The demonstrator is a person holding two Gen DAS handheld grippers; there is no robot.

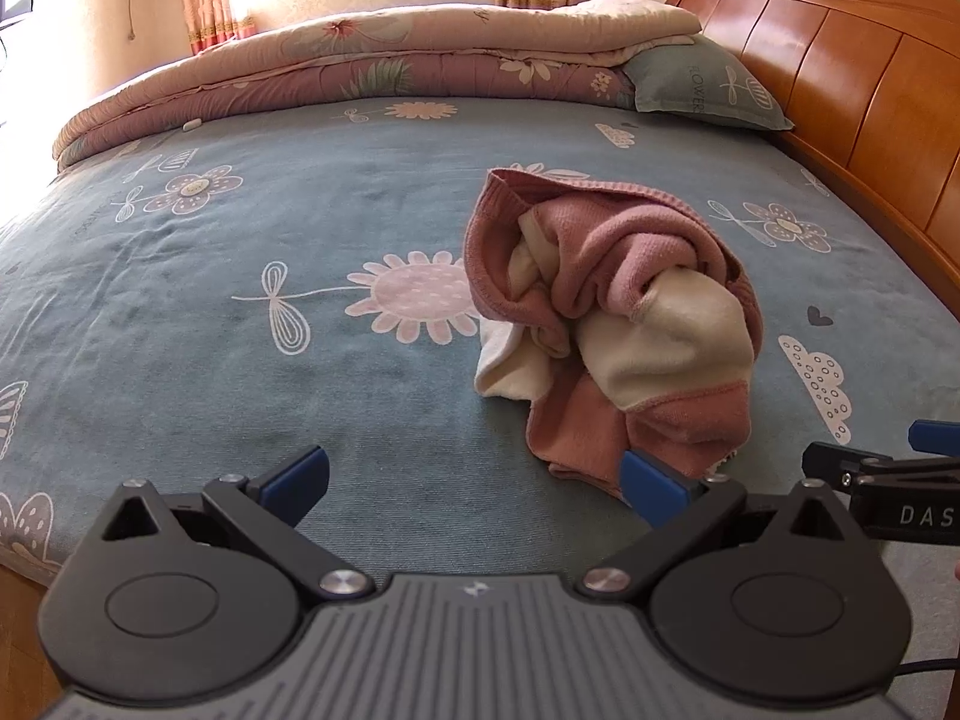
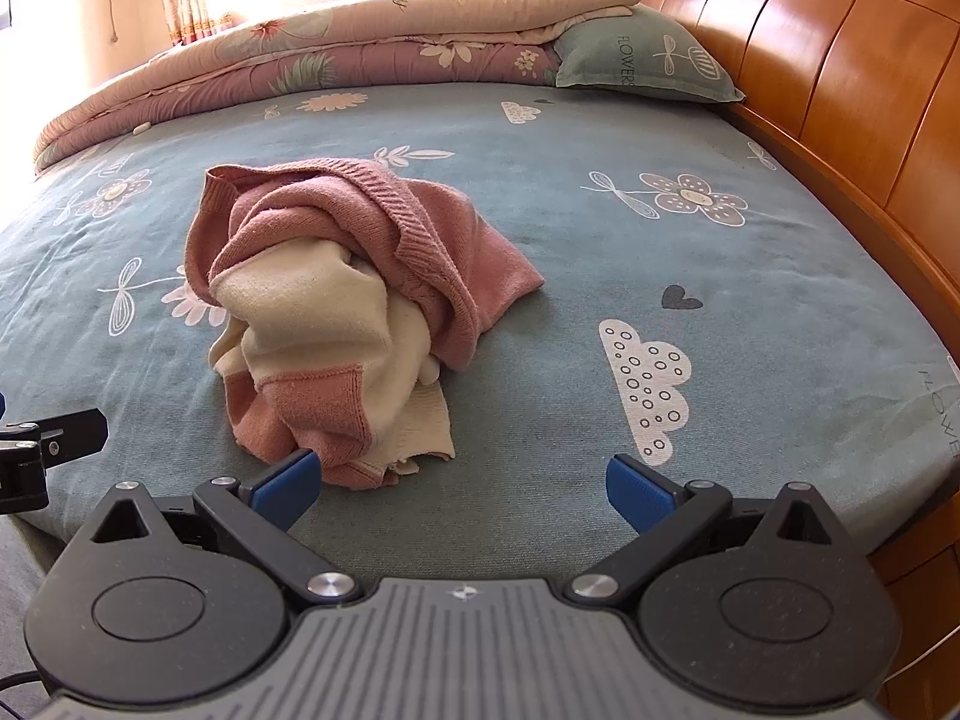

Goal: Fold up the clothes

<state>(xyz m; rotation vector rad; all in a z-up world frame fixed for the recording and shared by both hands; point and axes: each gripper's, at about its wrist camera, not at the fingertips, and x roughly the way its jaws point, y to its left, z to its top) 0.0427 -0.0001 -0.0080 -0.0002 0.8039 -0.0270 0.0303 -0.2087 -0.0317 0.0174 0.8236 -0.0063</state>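
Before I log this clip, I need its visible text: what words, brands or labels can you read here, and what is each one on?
"FLOWERS" on the green pillow by the headboard.
"DAS", cut off by the picture edge, on the right tool seen from the left wrist camera.
"FLOWE", cut off, on the blue bedsheet at its right edge.
Faint lettering by a flower on the bedsheet's left side is too blurred to read.
No text on the sweater.

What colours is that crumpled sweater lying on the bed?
The sweater is dusty pink with cream panels, clearest in the right wrist view.
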